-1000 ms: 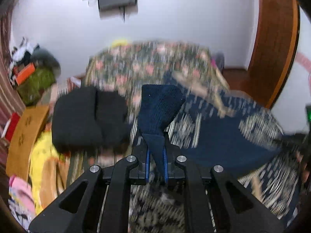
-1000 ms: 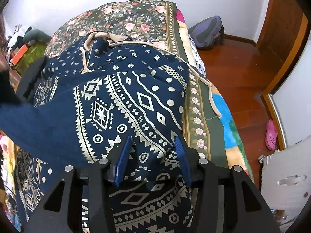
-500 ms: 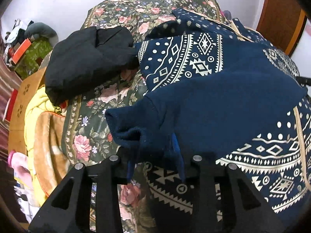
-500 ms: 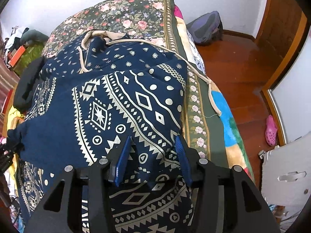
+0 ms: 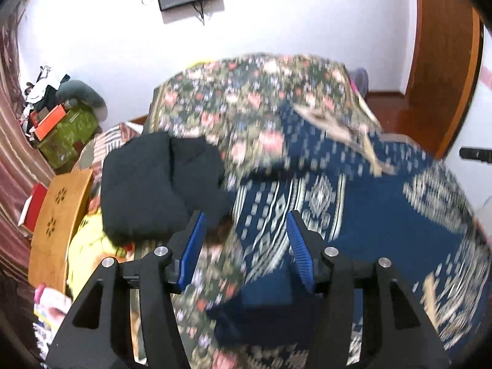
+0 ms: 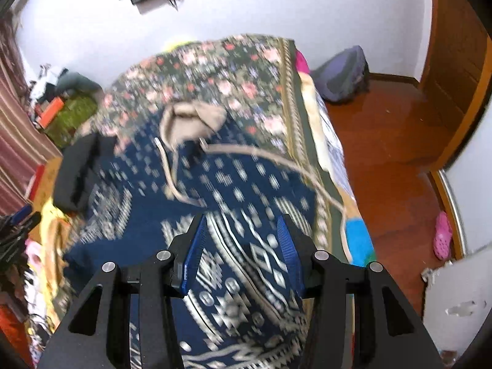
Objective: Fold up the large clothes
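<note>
The left tongs (image 5: 244,246) are opening, having released the navy patterned fabric hoodie's (image 5: 353,215) sleeve below; right tongs (image 6: 240,253) hover open.

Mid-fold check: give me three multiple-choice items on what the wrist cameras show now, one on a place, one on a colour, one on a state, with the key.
1. Where does the folded black garment lie?
A. on the wooden floor
B. on the floral bedspread, beside the navy patterned hoodie
C. on the hoodie's hood

2. What colour is the hoodie's drawstring?
A. beige
B. red
C. black

3. How does the left gripper stand?
A. clamped on the sleeve
B. jaws apart, nothing pinched
C. gripping the black garment

Key: 1 B, it sits on the bedspread at the hoodie's edge; 2 A, a pale cord under the hood; 3 B, its jaws are opening with a clear gap between the blue pads.
</note>
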Action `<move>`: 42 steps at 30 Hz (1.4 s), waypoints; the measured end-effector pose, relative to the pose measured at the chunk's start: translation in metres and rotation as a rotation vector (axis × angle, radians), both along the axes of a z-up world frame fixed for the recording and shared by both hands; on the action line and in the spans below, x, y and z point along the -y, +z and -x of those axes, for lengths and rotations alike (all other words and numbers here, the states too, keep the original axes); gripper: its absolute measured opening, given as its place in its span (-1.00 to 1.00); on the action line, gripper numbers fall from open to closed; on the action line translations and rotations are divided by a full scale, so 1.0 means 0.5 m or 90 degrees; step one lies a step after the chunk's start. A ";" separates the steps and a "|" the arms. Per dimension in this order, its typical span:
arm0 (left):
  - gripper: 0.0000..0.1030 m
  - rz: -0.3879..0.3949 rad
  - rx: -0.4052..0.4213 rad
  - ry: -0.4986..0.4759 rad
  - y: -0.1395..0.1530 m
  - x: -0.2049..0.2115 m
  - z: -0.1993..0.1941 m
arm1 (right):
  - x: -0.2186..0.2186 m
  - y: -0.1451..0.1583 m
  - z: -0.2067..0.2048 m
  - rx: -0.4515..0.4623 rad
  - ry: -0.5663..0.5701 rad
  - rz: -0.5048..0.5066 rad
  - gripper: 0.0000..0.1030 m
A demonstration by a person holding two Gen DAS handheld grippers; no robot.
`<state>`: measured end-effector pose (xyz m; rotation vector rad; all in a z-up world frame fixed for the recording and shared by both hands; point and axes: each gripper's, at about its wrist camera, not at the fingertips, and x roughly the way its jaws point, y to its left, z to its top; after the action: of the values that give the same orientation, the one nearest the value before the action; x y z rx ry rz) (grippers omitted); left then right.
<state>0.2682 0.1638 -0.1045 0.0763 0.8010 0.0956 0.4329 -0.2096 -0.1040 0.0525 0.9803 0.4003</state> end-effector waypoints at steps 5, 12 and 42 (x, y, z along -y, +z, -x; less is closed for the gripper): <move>0.06 0.043 0.007 -0.014 0.035 0.021 -0.107 | -0.042 0.029 -0.058 0.015 0.007 -0.007 -0.15; 0.06 0.059 -0.004 -0.034 0.030 0.072 -0.250 | -0.112 0.030 -0.152 0.018 0.022 -0.019 -0.15; -0.85 -0.005 -0.102 -0.012 -0.198 0.155 -0.507 | -0.201 -0.215 -0.393 -0.152 -0.041 0.048 -0.90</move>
<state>0.5216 0.0863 -0.2035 0.0997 0.9595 0.0761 0.6292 -0.1090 -0.2115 0.0654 1.2258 0.3014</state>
